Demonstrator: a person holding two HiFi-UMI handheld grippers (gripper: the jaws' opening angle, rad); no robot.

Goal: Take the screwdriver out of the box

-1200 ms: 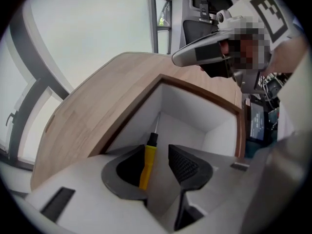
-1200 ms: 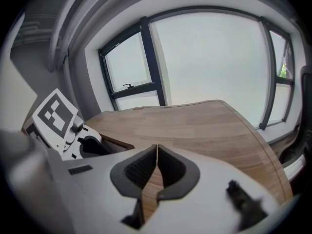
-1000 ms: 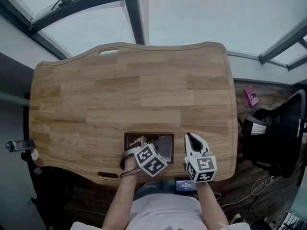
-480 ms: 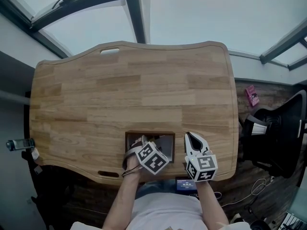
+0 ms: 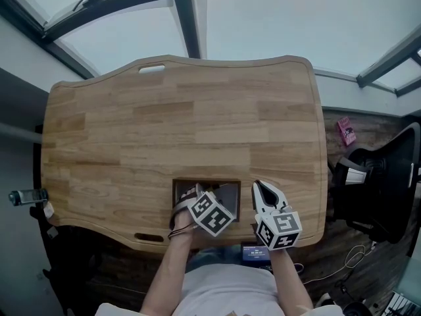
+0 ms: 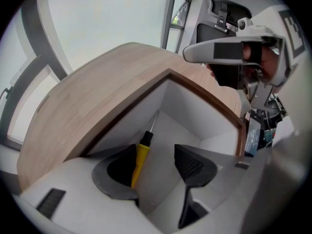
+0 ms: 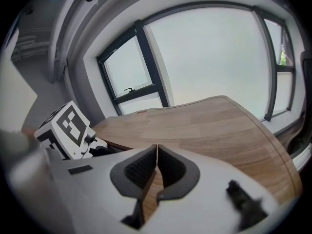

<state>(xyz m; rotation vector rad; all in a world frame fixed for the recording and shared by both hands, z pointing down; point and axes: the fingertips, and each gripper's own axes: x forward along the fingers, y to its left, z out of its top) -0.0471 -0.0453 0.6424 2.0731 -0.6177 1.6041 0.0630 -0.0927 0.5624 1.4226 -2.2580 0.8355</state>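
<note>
A small open box (image 5: pixel 229 193) with a brown rim and white walls (image 6: pixel 195 113) sits near the front edge of the wooden table (image 5: pixel 164 124). In it lies the screwdriver (image 6: pixel 140 155), with a yellow handle and a thin metal shaft pointing to the far corner. My left gripper (image 6: pixel 157 167) points steeply down into the box and is open. The handle lies between its pads, close against the left pad (image 6: pixel 119 167), and nothing squeezes it. In the head view the left gripper (image 5: pixel 198 197) reaches into the box. My right gripper (image 5: pixel 258 187) hovers just right of the box, shut and empty (image 7: pixel 157 167).
A black chair (image 5: pixel 381 183) stands to the right of the table, with a pink item (image 5: pixel 344 131) on the floor beside it. A small screen (image 5: pixel 255 253) shows below the table's front edge. A bottle-like object (image 5: pixel 26 197) is at the far left.
The left gripper's marker cube has rolled slightly over the box. The right gripper has stayed almost still.
</note>
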